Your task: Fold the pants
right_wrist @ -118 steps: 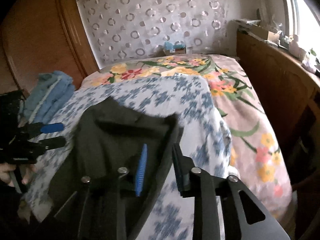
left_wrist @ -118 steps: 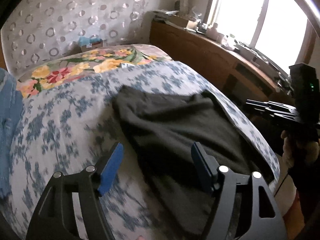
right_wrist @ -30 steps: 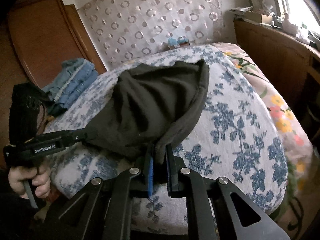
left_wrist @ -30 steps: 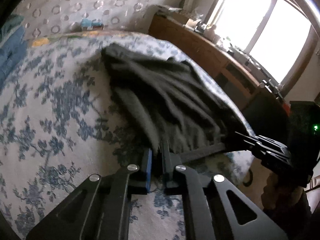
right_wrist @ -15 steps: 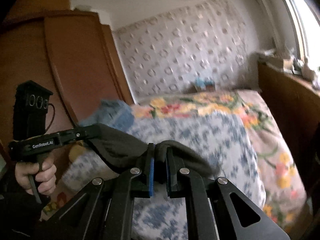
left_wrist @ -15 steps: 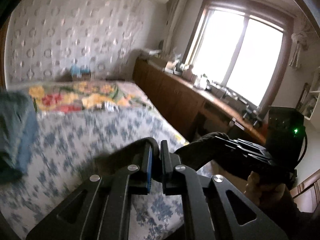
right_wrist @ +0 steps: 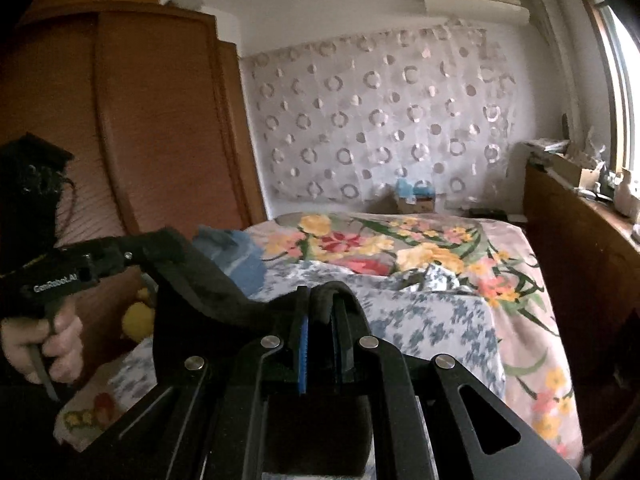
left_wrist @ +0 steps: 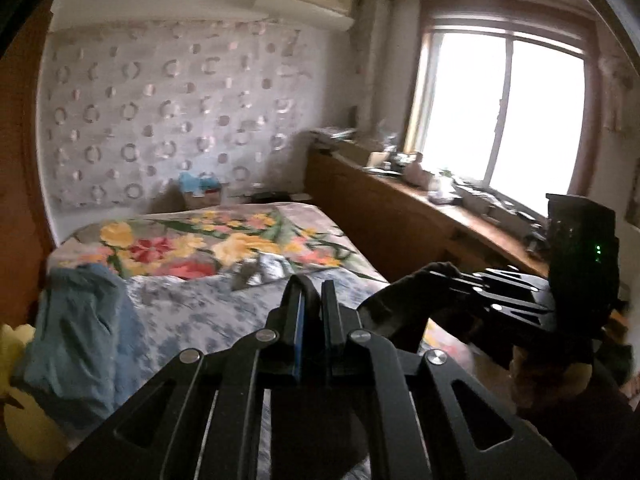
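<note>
Moved: both grippers are up off the bed w/ the pants; a sec ago the dark cloth lay spread on the blue-flowered bedspread (left_wrist: 192, 312), now it hangs in the air between the two tools.
Pants: black pants (right_wrist: 200, 276) stretched as a band from one gripper to the other, above the near end of the bed (right_wrist: 516, 320); lower part drops out of view under the tools.
Left gripper: left gripper (left_wrist: 311, 300) jaws nearly together, pinching a fold of the cloth that loops over the tips.
Right gripper: right gripper (right_wrist: 320, 312) same state, nearly closed on a bunched edge of the pants.
Hands: left hand (right_wrist: 44, 344) wrapped round its handle at about the same height as the right tool; right hand mostly hidden behind its tool body in the left view. Both tools tilt a bit down, toward the headboard end.
Doing it well (my guess): keep both grips level & the band taut so the legs hang even; lift until the hem clears the bedspread, then lay down in one sweep, no twist.
Nearby: blue clothes pile (left_wrist: 76, 340) at the bed's left side, well apart from the pants.
</note>
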A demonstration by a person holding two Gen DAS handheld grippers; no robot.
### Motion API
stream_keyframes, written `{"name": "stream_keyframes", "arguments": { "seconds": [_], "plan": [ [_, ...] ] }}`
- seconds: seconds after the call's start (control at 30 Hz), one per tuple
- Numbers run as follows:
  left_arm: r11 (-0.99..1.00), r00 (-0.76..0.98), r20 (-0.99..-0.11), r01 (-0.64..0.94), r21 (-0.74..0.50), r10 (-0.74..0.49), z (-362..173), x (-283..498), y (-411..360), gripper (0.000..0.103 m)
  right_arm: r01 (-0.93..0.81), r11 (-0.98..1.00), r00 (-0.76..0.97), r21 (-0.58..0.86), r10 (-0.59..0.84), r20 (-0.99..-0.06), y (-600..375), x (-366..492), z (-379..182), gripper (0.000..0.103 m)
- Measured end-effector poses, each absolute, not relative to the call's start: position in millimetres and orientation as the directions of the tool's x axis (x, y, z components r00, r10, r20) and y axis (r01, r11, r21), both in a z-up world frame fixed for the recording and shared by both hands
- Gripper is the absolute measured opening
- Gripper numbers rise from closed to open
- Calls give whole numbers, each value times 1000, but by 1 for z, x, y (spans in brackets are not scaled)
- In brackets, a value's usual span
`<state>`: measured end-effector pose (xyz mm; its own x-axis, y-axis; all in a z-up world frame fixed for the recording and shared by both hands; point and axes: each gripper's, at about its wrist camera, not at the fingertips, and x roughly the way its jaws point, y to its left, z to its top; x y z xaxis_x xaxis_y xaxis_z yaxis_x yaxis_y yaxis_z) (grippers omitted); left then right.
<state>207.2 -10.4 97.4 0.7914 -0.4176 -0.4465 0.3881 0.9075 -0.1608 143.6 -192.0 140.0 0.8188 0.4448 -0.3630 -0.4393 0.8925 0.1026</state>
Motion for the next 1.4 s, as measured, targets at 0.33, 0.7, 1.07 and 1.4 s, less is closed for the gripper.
{"name": "stream_keyframes", "arguments": {
  "seconds": [0.33,0.7,1.07,1.4],
  "plan": [
    [932,810,-471,351,-88,-350,68,193,3,8,-440,890,800,117,448,-399,-160,128,124,8],
    [946,727,-614,302,-115,-306,-54,136,12,8,-490,851,664,191,506,-550,-144,65,14,8],
    [941,709,-626,308,-140,-325,-77,102,5,8,-478,850,649,222,512,-562,-157,55,-14,8],
    [936,704,-621,307,-171,-344,-85,80,7,8,-479,842,625,250,526,-576,-159,41,-27,8]
  ]
}}
